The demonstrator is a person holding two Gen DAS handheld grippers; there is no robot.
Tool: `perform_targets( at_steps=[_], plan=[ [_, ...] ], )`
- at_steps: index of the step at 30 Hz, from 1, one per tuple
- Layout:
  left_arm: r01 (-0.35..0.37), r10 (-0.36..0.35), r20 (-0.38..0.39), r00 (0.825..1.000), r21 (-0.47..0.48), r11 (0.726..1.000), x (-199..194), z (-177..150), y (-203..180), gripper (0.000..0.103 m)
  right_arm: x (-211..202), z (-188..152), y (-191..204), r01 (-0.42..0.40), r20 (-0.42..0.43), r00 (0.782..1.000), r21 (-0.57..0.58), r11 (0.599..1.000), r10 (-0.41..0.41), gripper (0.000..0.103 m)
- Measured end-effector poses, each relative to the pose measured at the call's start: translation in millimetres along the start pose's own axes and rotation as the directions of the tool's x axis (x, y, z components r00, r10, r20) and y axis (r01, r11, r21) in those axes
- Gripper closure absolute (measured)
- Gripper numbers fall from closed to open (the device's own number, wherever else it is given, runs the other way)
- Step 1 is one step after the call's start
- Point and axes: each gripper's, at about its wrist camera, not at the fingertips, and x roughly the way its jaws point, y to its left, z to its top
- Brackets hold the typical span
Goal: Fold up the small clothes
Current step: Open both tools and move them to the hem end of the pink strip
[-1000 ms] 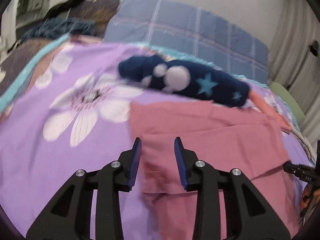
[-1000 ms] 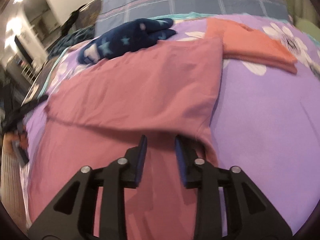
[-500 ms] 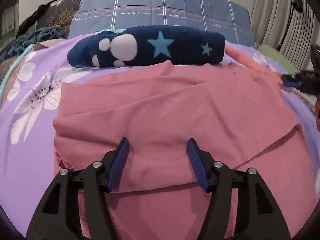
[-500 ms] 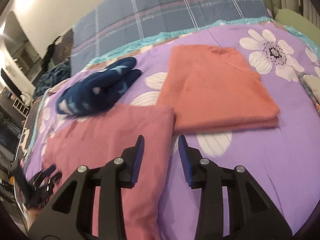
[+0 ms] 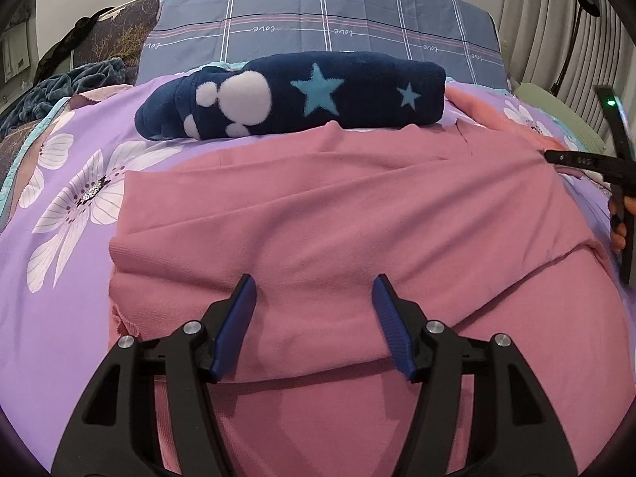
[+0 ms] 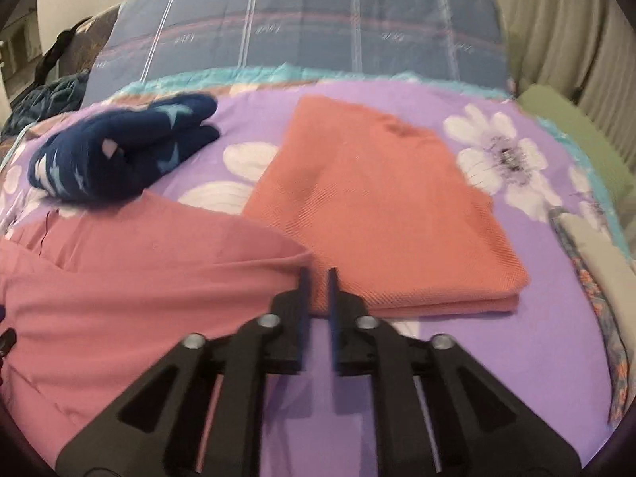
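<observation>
A pink garment (image 5: pixel 338 214) lies spread on the purple floral bedspread (image 5: pixel 63 206), with one layer folded over the lower part. My left gripper (image 5: pixel 314 302) is open and empty, hovering just above the folded edge. In the right wrist view the pink garment (image 6: pixel 139 278) is at the left. My right gripper (image 6: pixel 317 278) has its jaws nearly closed with a narrow gap, empty, at the garment's right corner beside a folded orange garment (image 6: pixel 381 214).
A folded navy fleece with stars (image 5: pixel 294 99) lies beyond the pink garment; it also shows in the right wrist view (image 6: pixel 119 155). A blue plaid pillow (image 5: pixel 322 35) is at the head of the bed. A green cushion (image 6: pixel 572 135) lies at the right. The right gripper's body (image 5: pixel 588 163) shows at the right.
My left gripper swung over the pink garment and opened wider. My right gripper moved right to the garment's corner and its jaws narrowed.
</observation>
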Motion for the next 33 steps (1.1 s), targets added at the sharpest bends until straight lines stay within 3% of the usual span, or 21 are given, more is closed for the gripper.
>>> perform_targets(
  at_steps=[2, 4, 5, 7, 9, 10, 11, 12, 16, 18, 23, 26, 28, 30, 33],
  plan=[
    [0.002, -0.002, -0.001, 1.0, -0.001, 1.0, 0, 0, 0, 0.04, -22, -3, 4, -0.008, 0.027, 1.0, 0.028, 1.0, 0.007, 0.078],
    [-0.001, 0.001, -0.001, 1.0, 0.0, 1.0, 0, 0, 0, 0.04, -48, -10, 11, -0.099, 0.061, 0.993, 0.009, 0.995, 0.098, 0.08],
    [-0.001, 0.001, -0.001, 1.0, 0.001, 1.0, 0, 0, 0, 0.04, -65, -19, 18, -0.18, 0.076, 0.98, -0.022, 0.983, 0.182, 0.08],
    [-0.001, 0.001, -0.001, 1.0, 0.0, 1.0, 0, 0, 0, 0.04, -81, -40, 35, -0.268, 0.035, 0.961, -0.114, 0.957, 0.274, 0.082],
    [0.0, 0.0, 0.0, 1.0, -0.001, 1.0, 0, 0, 0, 0.04, -75, -70, 49, -0.206, -0.05, 0.979, -0.218, 0.954, 0.2, 0.082],
    [0.001, -0.001, 0.0, 1.0, -0.001, 1.0, 0, 0, 0, 0.04, -64, -86, 48, -0.137, -0.08, 0.989, -0.254, 0.957, 0.121, 0.083],
    [0.004, -0.004, 0.0, 1.0, -0.001, 1.0, 0, 0, -1, 0.039, -54, -103, 43, -0.104, -0.068, 0.994, -0.283, 0.953, 0.088, 0.083],
    [0.004, -0.004, 0.0, 1.0, -0.001, 1.0, 0, 0, -1, 0.039, -55, -113, 38, -0.108, -0.027, 0.994, -0.286, 0.952, 0.104, 0.083],
    [0.027, -0.027, 0.002, 1.0, -0.014, 1.0, -1, 1, 2, 0.038, -64, -114, 39, -0.043, -0.021, 0.999, -0.287, 0.957, 0.039, 0.078],
    [0.064, -0.063, 0.023, 0.998, -0.06, 0.996, -15, 1, 13, 0.038, -62, -115, 36, -0.065, -0.035, 0.998, -0.269, 0.961, 0.058, 0.076],
    [0.087, -0.075, 0.097, 0.992, -0.125, 0.988, -77, -20, 52, 0.038, -68, -113, 13, -0.148, -0.048, 0.989, -0.146, 0.978, 0.142, 0.066],
    [0.105, -0.1, 0.051, 0.994, -0.096, 0.99, -103, -53, 66, 0.038, -85, -122, -3, -0.213, -0.05, 0.976, -0.046, 0.976, 0.211, 0.064],
    [0.148, -0.148, 0.006, 0.989, -0.086, 0.985, -110, -75, 68, 0.043, -96, -130, -11, -0.235, -0.043, 0.971, -0.014, 0.972, 0.234, 0.064],
    [0.204, -0.208, -0.048, 0.977, -0.083, 0.975, -111, -100, 63, 0.058, -109, -142, -17, -0.274, -0.044, 0.96, 0.016, 0.961, 0.275, 0.064],
    [0.21, -0.211, -0.054, 0.976, -0.018, 0.978, -121, -125, 45, 0.062, -128, -164, -21, -0.338, -0.061, 0.939, 0.034, 0.94, 0.34, 0.064]
  ],
)
